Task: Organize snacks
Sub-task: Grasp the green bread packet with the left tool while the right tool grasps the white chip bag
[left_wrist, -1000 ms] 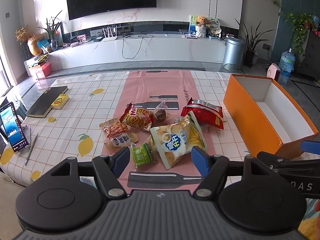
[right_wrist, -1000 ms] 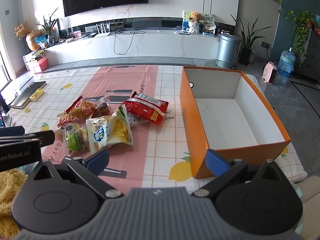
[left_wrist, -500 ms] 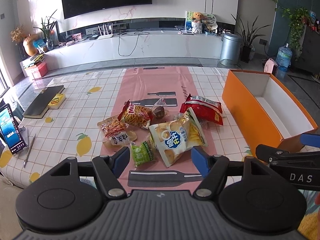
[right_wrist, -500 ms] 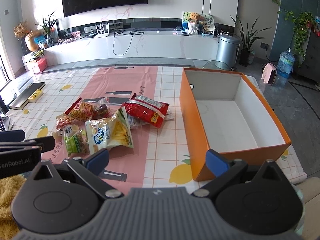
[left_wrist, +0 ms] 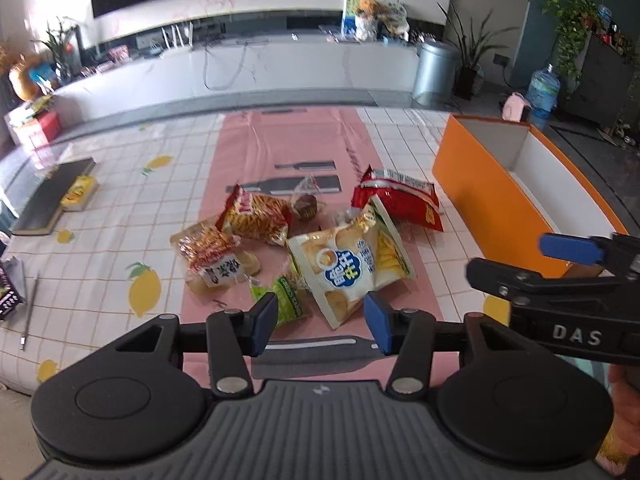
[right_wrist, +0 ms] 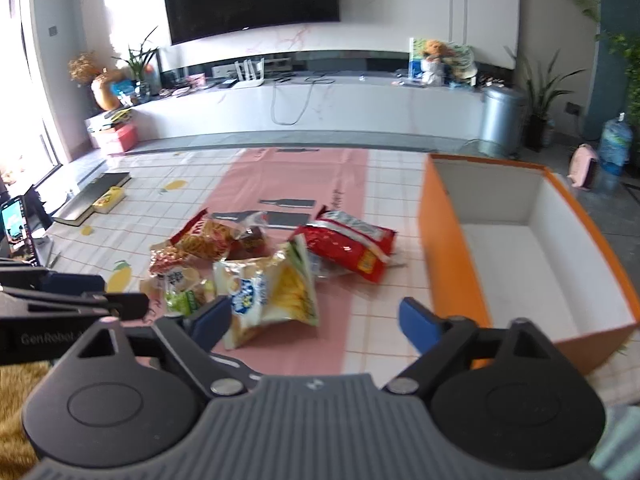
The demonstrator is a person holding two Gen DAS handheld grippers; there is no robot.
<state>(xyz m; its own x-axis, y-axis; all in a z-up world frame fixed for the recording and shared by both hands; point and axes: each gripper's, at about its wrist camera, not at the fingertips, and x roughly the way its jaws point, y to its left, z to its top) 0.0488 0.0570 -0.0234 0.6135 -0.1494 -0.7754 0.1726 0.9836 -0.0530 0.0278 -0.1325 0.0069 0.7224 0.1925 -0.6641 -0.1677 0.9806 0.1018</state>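
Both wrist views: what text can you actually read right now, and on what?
"DAS": on the right gripper body, left wrist view.
"GenRobot": on the left gripper body, right wrist view; letters after it cut off.
Chip bag: blue Chinese logo, not legible.
Red bag, striped bag, green packet: print too blurred or small.

Both hand-held grippers open and holding nothing

The left hand-held gripper (left_wrist: 320,322) has its blue pads spread apart, with nothing between them. The right hand-held gripper (right_wrist: 316,318) is spread wider, also with nothing between its pads. Each one shows at the edge of the other's view, so they are side by side.
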